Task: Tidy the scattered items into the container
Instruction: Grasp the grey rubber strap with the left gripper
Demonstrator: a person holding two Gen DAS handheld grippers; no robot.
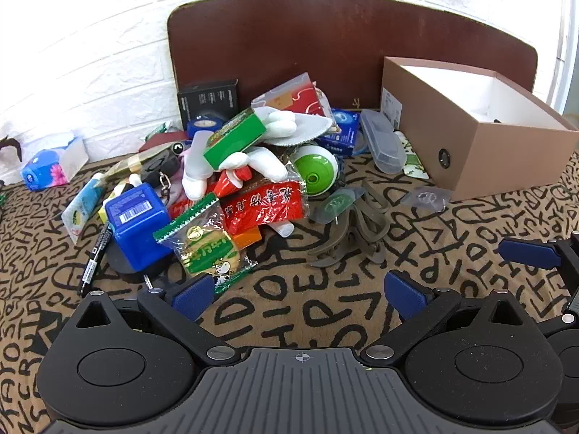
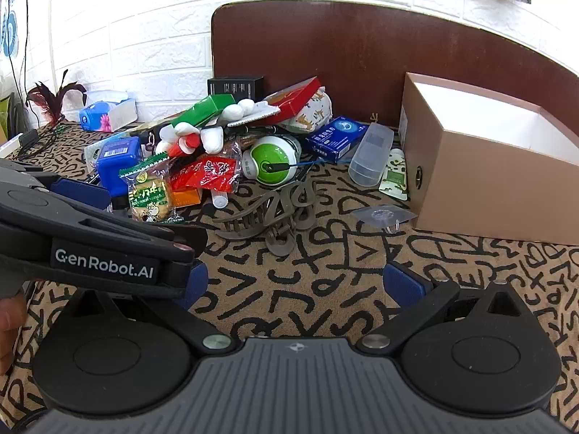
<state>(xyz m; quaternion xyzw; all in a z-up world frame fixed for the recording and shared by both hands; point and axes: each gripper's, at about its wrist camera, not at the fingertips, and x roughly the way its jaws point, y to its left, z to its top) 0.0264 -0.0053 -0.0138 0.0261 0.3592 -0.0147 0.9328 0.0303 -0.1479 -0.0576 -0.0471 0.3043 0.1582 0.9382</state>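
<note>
Both your tools hang empty, jaws wide apart: left tool, right tool. The pile is stacked loosely on the patterned tabletop, so pulling a low piece could topple the rest. Crinkly snack packets may slip. The brown box stands open, right of the heap.
</note>
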